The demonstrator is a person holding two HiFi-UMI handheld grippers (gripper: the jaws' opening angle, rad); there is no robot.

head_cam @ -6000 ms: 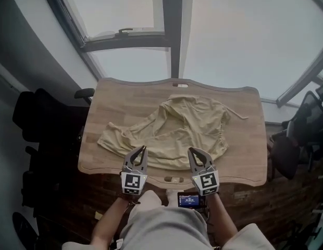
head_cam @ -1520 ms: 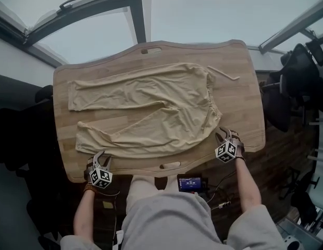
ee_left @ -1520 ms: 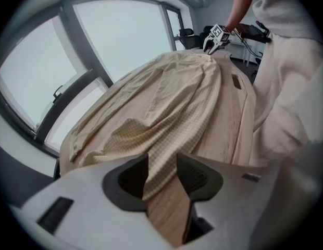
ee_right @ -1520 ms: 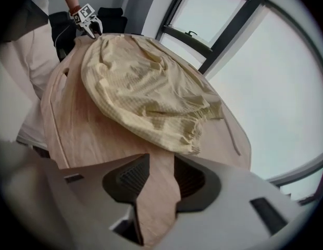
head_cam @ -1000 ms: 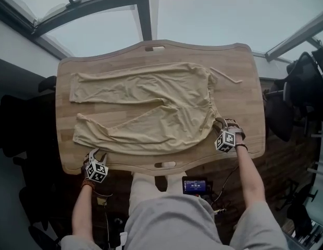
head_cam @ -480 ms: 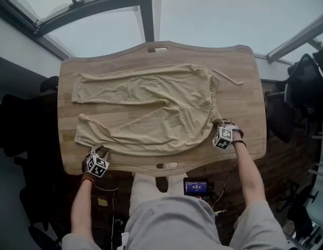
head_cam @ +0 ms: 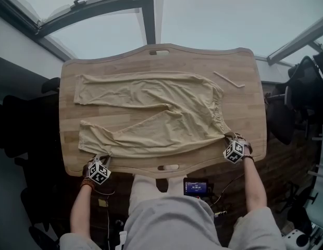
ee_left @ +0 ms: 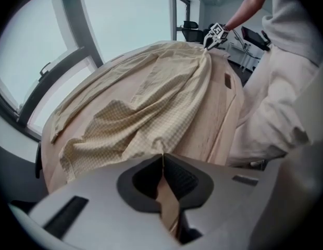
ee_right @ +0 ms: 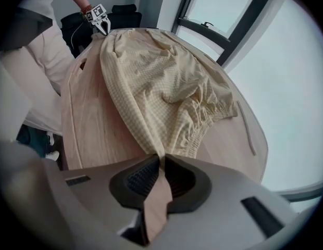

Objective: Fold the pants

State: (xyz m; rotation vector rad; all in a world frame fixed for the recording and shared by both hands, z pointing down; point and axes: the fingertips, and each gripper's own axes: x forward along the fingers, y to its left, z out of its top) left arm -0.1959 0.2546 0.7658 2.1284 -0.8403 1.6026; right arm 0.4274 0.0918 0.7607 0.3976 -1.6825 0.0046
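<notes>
The beige pants point(head_cam: 151, 113) lie spread flat on the wooden table point(head_cam: 250, 113), legs to the left, waistband to the right. My left gripper point(head_cam: 105, 158) sits at the near left edge; its jaws have just closed and are shut on the near leg's hem point(ee_left: 162, 149). My right gripper point(head_cam: 230, 139) is at the near right edge, its jaws just closed on the near waistband corner point(ee_right: 160, 151). The cloth runs taut between the two grips. Each gripper also shows far off in the other's view: the right gripper point(ee_left: 211, 37), the left gripper point(ee_right: 101, 26).
A thin pale cord point(head_cam: 229, 80) lies on the table beyond the waistband. A slot point(head_cam: 168, 167) is cut in the near edge. A small screen device point(head_cam: 195, 186) hangs below it. Dark chairs point(head_cam: 299, 87) stand at the right, and window frames lie beyond the table.
Both grippers have closed on the pants. The right one has pulled the waistband corner right and toward me, drawing the near side straight. Six seconds ago the pants lay crumpled.
</notes>
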